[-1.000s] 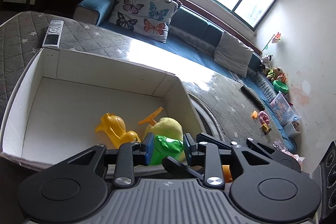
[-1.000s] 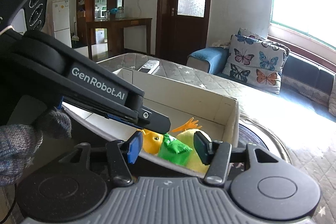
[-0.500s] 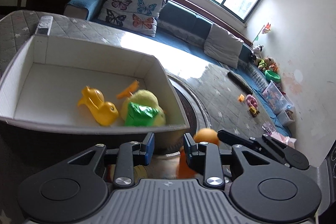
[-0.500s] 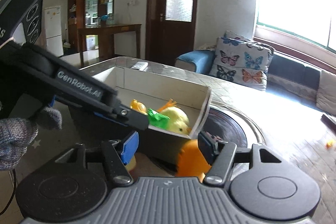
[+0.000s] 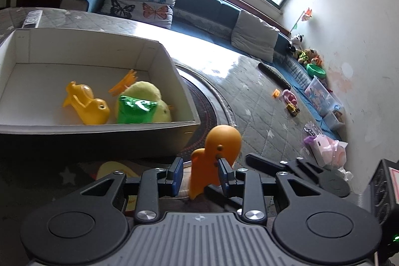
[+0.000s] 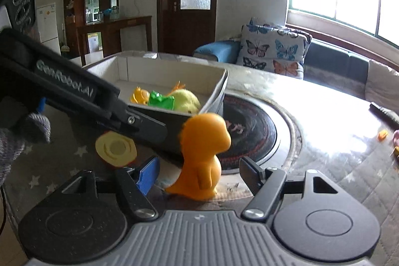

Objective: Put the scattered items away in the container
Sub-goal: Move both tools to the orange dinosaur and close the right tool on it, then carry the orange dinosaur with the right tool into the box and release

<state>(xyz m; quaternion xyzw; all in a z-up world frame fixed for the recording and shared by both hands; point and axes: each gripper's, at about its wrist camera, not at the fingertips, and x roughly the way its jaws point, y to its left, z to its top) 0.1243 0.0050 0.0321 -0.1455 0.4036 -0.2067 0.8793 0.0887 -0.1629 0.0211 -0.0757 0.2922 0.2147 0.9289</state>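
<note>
An orange dinosaur toy [image 6: 203, 153] stands upright on the mat in front of the white box [image 5: 159, 51]. My right gripper [image 6: 199, 175] is open with its jaws on either side of the dinosaur, apart from it. My left gripper [image 5: 199, 175] is open and empty; the dinosaur [image 5: 217, 156] shows between its jaws too. In the box [image 6: 219, 89] lie a yellow plastic toy [image 5: 86, 106], a yellow plush chick [image 5: 147, 96] and a green packet [image 5: 134, 111]. A yellow round piece [image 6: 116, 148] lies on the mat left of the dinosaur.
A dark round rug [image 6: 251, 129] lies on the grey quilted mat [image 5: 254, 101]. A remote [image 5: 32, 19] lies behind the box. A dark remote [image 5: 273, 75], small toys [image 5: 289, 101] and clear bins [image 5: 321, 96] lie at the right near the wall. A sofa with cushions [image 5: 142, 1] is behind.
Both grippers have pulled back and down from over the box. The green packet now lies in the box. The orange dinosaur has come into view between the jaws of both.
</note>
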